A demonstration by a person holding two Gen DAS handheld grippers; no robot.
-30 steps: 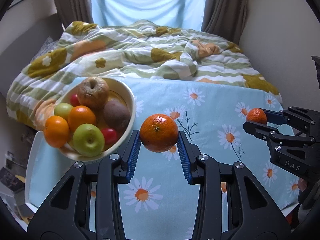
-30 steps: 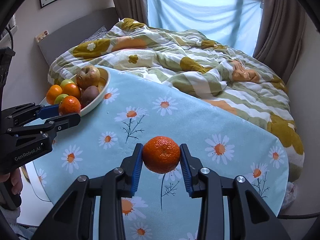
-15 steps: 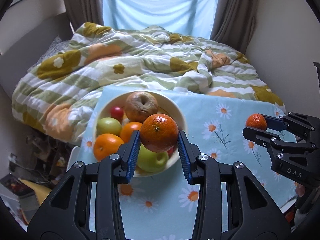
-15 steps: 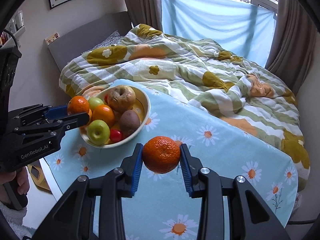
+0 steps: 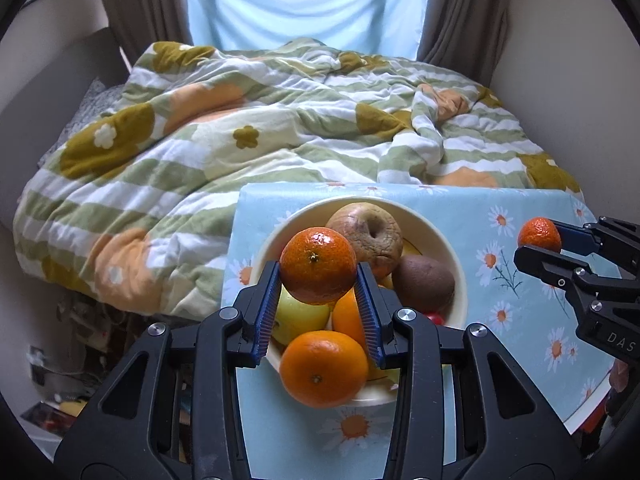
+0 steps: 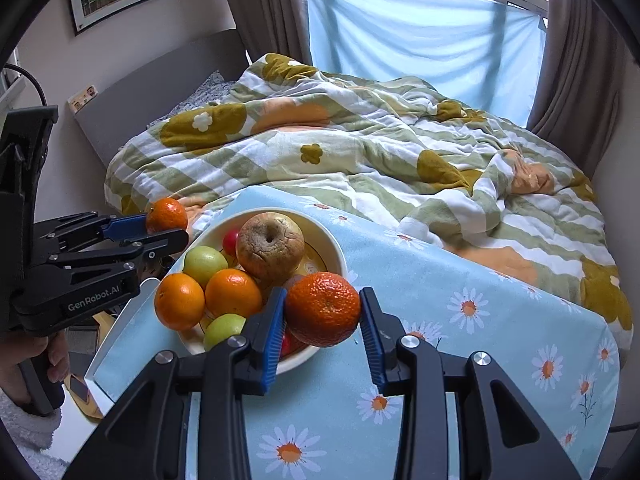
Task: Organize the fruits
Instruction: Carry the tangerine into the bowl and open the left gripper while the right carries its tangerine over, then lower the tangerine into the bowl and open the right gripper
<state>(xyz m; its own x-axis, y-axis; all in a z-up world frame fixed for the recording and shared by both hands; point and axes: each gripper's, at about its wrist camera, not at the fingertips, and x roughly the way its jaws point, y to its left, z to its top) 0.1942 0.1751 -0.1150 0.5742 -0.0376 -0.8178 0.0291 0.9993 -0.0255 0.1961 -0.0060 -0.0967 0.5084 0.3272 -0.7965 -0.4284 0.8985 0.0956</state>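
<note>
We hold a mandarin in each pair of tongs. The left tongs (image 5: 318, 304) pinch one mandarin (image 5: 318, 266) between their blue pads, and in the left view it hangs over the near left part of the bowl (image 5: 452, 254). The right tongs (image 6: 323, 322) pinch the other mandarin (image 6: 323, 309), which in the right view sits at the bowl's near right rim; how far above it we cannot tell.

The cream bowl stands near the left corner of the tabletop (image 6: 460, 344), which is covered with a light blue daisy cloth. The bowl is heaped. At the back lies a wrinkled brown apple (image 6: 270, 244). Just beside it, to the right in the left view, is a brown kiwi (image 5: 424, 282). On the left side sits a green apple (image 6: 205, 261), with a small red fruit (image 6: 231, 241) behind it. Two oranges lie side by side: one (image 6: 179, 301) at the bowl's left edge, the other (image 6: 233, 293) next to it. A second green apple (image 6: 224, 331) lies at the near edge.

Behind the tabletop is a bed with a striped, flowered quilt (image 6: 340, 152).

A hand (image 6: 54, 354) grips the left handle at the picture's edge in the right view.
</note>
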